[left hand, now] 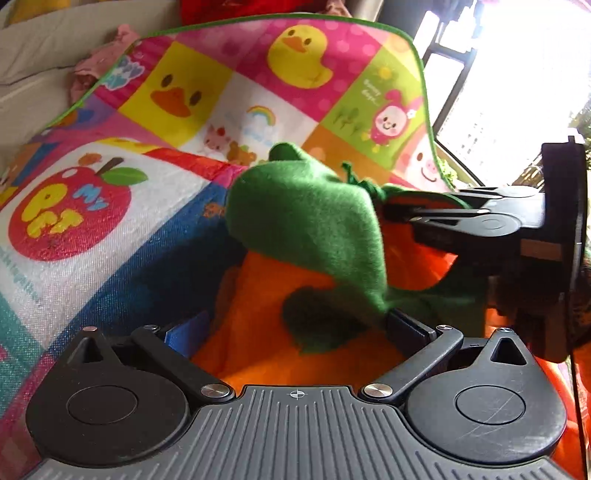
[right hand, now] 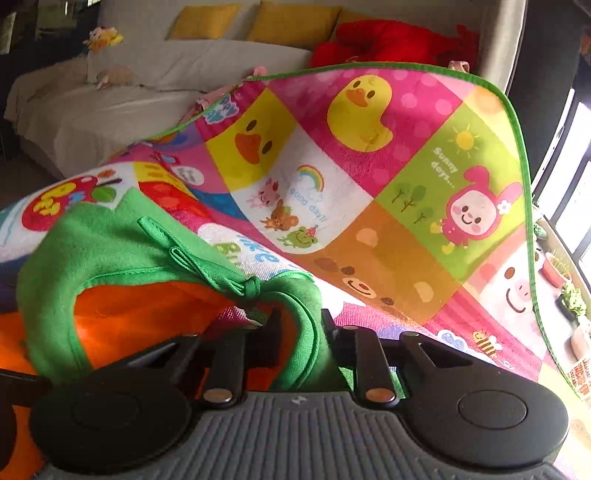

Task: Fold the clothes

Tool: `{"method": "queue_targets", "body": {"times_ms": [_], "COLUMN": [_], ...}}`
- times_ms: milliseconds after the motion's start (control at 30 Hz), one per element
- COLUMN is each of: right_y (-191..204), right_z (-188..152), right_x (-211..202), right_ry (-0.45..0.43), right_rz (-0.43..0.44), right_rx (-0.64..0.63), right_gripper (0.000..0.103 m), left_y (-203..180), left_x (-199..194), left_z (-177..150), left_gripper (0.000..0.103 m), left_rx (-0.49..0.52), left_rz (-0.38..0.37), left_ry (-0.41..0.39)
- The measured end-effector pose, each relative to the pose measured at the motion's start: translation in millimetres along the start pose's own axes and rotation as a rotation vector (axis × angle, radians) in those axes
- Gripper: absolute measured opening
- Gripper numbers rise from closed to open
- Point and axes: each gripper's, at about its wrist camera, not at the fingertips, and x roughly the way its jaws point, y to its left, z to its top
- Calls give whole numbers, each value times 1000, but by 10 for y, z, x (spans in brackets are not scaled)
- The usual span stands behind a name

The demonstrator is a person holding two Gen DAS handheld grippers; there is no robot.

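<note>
An orange fleece garment (left hand: 280,280) with a green hood (left hand: 306,221) lies on a colourful play mat (left hand: 110,236). My left gripper (left hand: 291,325) is open over the orange cloth, its blue pad left and its black finger (left hand: 406,328) touching the green edge. My right gripper (right hand: 297,321) is shut on the green collar edge (right hand: 306,325) near the tied green drawstring (right hand: 221,273). The right gripper also shows in the left wrist view (left hand: 399,216), gripping the cloth from the right. The orange lining shows in the right wrist view (right hand: 147,314).
The far part of the play mat (right hand: 369,166) curls up against a beige sofa (right hand: 147,92). Yellow cushions (right hand: 288,22) and a red blanket (right hand: 388,40) lie on the sofa. Pink clothes (left hand: 99,62) lie behind the mat. Bright windows (left hand: 517,74) and potted plants (right hand: 572,299) stand at the right.
</note>
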Motion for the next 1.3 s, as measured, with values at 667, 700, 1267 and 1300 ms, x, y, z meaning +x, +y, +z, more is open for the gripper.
{"method": "queue_targets", "body": {"times_ms": [667,700,1267,1300], "right_y": [465,496,457,425], "right_z": [-728,-759,-927,-918], "right_x": [-1368,-1370,-1559,-1577], "right_ry": [-36,-32,-21,-24], "right_rz": [114,110,142,149], "right_rx": [-148,-162,-125,-108], "right_gripper": [10,10,57,57], "left_y": [-41,-76,-370,-355], "left_x": [-1065,-1183,-315,-306], "left_z": [-138,-138,-264,-281], "left_gripper": [103,103,103,103], "left_rx": [131,140,278,277], "left_rz": [-12,-23,151,145], "left_ry": [-48,-64,-21,-16]}}
